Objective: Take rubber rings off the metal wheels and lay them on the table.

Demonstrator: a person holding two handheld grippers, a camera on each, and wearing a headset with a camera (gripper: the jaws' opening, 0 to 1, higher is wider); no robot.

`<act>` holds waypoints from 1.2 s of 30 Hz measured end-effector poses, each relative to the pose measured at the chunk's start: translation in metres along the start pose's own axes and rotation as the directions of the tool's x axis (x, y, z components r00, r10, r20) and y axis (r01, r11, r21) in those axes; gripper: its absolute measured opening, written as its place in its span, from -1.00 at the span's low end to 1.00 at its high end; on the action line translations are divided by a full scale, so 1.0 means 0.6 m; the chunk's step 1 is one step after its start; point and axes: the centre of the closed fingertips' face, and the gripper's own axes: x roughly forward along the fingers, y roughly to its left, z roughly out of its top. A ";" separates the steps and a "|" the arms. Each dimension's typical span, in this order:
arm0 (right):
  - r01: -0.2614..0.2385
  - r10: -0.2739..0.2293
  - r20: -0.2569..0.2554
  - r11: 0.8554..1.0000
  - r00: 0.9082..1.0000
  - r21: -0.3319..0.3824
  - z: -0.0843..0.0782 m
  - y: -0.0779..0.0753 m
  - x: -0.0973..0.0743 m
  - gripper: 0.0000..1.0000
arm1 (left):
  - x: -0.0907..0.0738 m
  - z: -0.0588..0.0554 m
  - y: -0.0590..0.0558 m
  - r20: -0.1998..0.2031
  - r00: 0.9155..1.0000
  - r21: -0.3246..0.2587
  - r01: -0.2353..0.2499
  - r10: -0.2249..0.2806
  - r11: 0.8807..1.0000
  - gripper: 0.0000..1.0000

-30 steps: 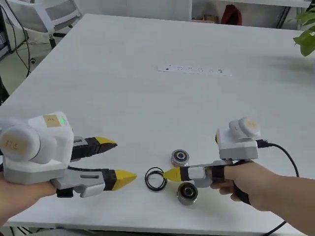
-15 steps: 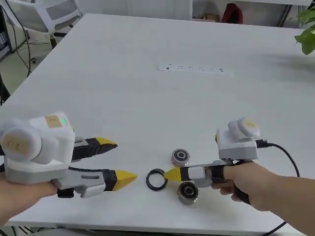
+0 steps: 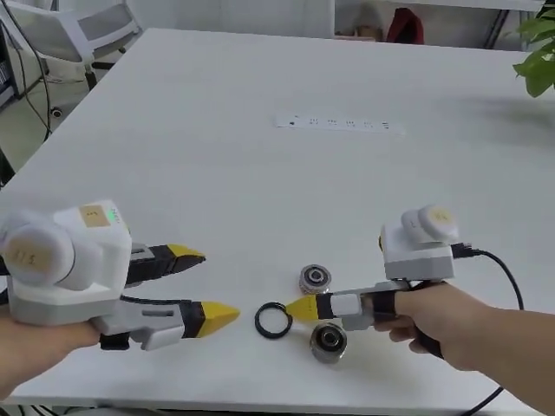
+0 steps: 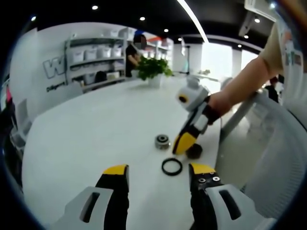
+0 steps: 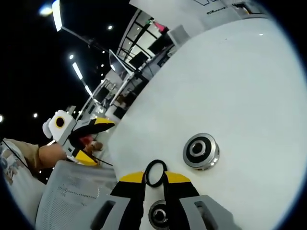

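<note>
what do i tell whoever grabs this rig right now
Left gripper: open, empty, off to the left of the parts.
Right gripper: jaws narrowly apart, holding nothing, tip beside the rubber ring and between the two wheels.
Done: one ring lies flat on the table; the far wheel looks like bare metal.
Left: the near wheel has a dark rim, so it probably has its ring on. Pull that off and lay it on the table.
</note>
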 end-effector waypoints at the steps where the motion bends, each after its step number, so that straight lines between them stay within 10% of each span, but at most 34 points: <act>1: -0.004 0.004 0.001 1.000 1.000 -0.007 0.002 0.004 -0.003 -0.72 | 0.000 0.001 0.000 -0.001 1.000 0.002 0.001 -0.001 1.000 0.02; 16: 0.030 -0.018 0.073 0.986 0.997 -0.166 0.036 0.027 -0.060 -0.41 | 0.005 0.019 -0.003 0.000 1.000 0.019 0.006 -0.006 1.000 0.03; 36: 0.141 -0.069 0.176 0.886 0.982 -0.442 0.061 0.043 -0.134 -0.01 | -0.002 0.045 -0.016 0.021 1.000 0.027 0.017 -0.017 0.999 0.05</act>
